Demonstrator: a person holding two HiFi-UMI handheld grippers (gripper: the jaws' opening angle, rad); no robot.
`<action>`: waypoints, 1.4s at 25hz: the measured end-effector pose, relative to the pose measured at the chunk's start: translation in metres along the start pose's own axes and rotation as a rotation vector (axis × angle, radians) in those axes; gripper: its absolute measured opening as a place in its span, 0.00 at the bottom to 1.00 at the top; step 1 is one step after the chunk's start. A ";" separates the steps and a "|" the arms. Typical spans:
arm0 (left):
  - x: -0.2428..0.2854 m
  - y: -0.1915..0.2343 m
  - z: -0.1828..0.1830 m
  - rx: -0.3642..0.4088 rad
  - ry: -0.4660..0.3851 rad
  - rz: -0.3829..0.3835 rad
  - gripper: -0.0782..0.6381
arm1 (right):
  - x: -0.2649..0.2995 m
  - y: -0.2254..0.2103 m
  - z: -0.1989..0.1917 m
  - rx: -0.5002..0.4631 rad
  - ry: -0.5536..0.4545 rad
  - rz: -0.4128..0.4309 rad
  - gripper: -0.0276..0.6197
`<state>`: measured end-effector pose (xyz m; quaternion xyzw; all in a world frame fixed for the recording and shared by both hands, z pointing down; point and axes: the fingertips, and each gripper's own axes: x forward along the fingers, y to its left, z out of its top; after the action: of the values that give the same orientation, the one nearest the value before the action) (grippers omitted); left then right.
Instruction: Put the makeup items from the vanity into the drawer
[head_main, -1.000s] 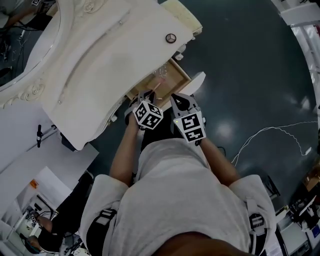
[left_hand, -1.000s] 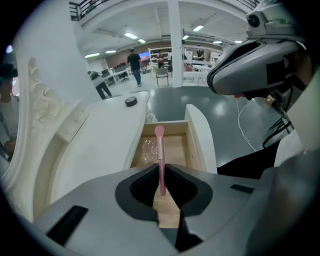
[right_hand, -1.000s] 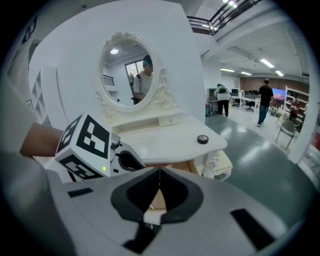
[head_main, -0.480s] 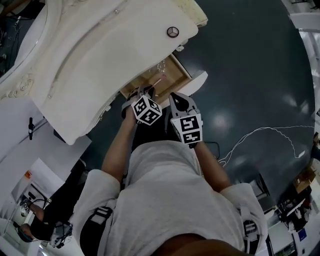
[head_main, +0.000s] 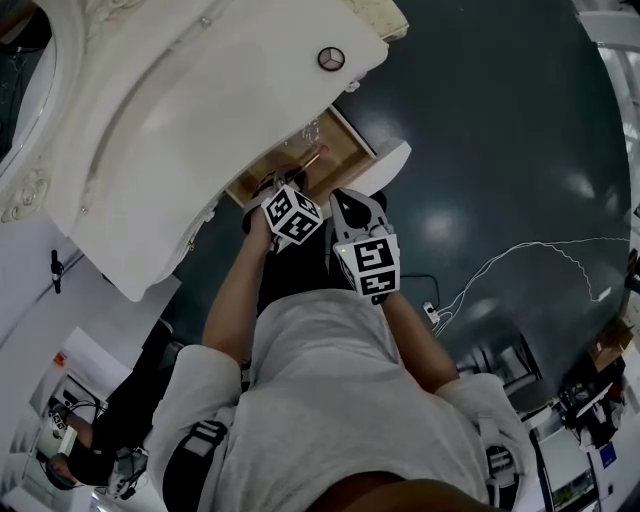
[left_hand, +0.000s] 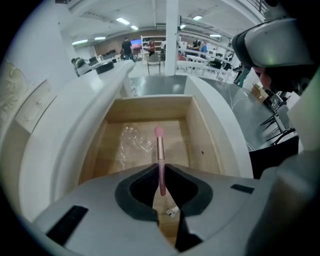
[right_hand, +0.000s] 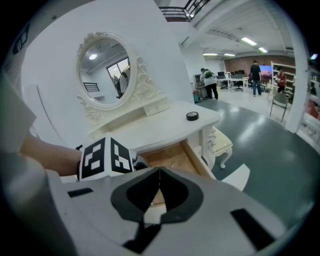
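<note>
My left claw (left_hand: 159, 166) is clamped on the handle of a pink brush (left_hand: 159, 145) and points steeply down, so the bristle end hangs over the open drawer (left_hand: 207, 145). I grip it by the tail so that the head goes in first and the jaws need not touch the wooden walls. As far as I can tell the brush is above the drawer floor, not on it, just beside a crinkled clear wrapper (left_hand: 134, 144) lying there. I judge this to be the lowering step, with the release to come once the brush rests. The drawer is pulled out from under the counter (head_main: 200, 130), which leaves room to come in from above. My right claw (right_hand: 160, 172) sits beside the left, jaws together and empty, held back as a spare. Further right a small round black compact (right_hand: 192, 116) stands alone near the counter edge; I take it as the next item to fetch.
</note>
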<state>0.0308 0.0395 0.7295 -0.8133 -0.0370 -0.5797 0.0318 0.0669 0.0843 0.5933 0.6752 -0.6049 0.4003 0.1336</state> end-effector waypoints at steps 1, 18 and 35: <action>0.005 -0.001 0.000 0.003 0.005 -0.003 0.17 | 0.001 -0.002 -0.002 0.005 0.002 -0.002 0.07; 0.043 -0.010 -0.003 0.025 0.052 -0.059 0.17 | -0.006 -0.026 -0.022 0.067 0.011 -0.047 0.07; -0.014 -0.003 0.015 -0.057 -0.067 0.021 0.15 | -0.025 -0.030 0.012 -0.040 -0.008 -0.066 0.07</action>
<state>0.0401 0.0439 0.7114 -0.8331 -0.0129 -0.5528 0.0135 0.1007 0.1008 0.5776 0.6934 -0.5909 0.3809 0.1579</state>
